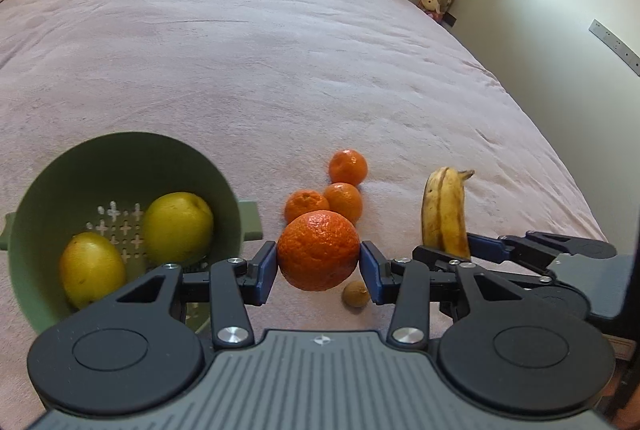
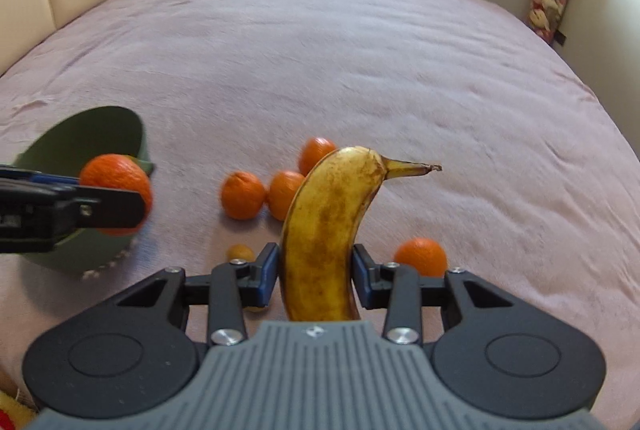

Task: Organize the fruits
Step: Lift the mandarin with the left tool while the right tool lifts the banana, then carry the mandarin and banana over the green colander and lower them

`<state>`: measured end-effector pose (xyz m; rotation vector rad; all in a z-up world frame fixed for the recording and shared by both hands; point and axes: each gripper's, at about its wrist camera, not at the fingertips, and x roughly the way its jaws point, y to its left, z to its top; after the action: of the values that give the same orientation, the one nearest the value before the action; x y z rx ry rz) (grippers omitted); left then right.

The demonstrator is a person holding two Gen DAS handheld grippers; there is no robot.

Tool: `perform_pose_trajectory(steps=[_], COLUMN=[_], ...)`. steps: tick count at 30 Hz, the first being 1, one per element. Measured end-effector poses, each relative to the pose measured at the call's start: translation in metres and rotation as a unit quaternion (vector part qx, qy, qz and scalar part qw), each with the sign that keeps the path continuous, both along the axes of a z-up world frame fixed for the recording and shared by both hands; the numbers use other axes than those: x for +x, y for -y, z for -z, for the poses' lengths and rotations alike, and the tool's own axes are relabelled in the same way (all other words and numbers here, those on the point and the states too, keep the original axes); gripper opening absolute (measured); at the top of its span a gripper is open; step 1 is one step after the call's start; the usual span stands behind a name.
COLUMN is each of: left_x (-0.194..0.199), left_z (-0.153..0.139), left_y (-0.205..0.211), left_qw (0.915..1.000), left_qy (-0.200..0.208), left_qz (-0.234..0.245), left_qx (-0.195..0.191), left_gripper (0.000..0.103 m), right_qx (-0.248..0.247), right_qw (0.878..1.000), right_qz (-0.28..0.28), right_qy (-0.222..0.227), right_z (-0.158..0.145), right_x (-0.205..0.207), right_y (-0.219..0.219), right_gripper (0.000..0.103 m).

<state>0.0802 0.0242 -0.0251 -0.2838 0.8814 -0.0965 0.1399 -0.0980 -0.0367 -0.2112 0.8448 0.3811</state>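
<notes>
In my left gripper I have the large orange clamped between the blue pads, lifted clear of the bed; the green colander lies just to its left, tipped so its mouth faces me, which makes my left hand the nearer one for the drop. My right gripper grips the banana around its lower half, long axis upright, stem end pointing up and to the right. It sits further from the colander, with the left gripper between them. Inside the colander lie two yellow-green fruits, touching. On the bed just beyond my grippers a small brownish fruit lies loose, then three mandarins clustered together, and in the right wrist view a fourth lies apart to the right.
</notes>
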Motion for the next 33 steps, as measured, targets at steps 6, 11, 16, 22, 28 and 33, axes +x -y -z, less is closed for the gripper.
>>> perform_pose_trajectory(steps=[6,11,16,22,28,33], left_x=[-0.011,-0.016,-0.02,-0.018,-0.015,-0.011], left_z=[-0.004,-0.012,-0.021,-0.009,0.004,0.015], left_y=[-0.021,-0.043,-0.068,-0.088,-0.099,-0.104], left_qw=[0.9998,0.9992,0.9984,0.9961,0.9938,0.9919], left_qy=[-0.014,-0.024,-0.029,-0.06,-0.087,-0.108], left_qz=[-0.015,-0.032,-0.049,-0.064,-0.069,-0.067], left_qx=[0.003,0.003,0.005,0.006,0.003,-0.004], left_gripper=[0.05,0.05,0.05,0.05,0.05,0.05], right_qx=[0.013,0.008,-0.003,-0.02,-0.039,-0.022], right_qw=[0.998,0.993,0.986,0.976,0.965,0.958], right_qz=[-0.056,-0.112,-0.163,-0.213,-0.259,-0.284], right_qy=[0.02,0.037,0.042,0.031,0.034,0.027], right_z=[-0.022,-0.037,-0.053,-0.072,-0.071,-0.058], right_x=[-0.018,-0.027,-0.029,-0.017,-0.002,0.006], right_y=[-0.027,-0.056,-0.085,-0.102,-0.118,-0.135], right_gripper=[0.036,0.036,0.036,0.036,0.036,0.036])
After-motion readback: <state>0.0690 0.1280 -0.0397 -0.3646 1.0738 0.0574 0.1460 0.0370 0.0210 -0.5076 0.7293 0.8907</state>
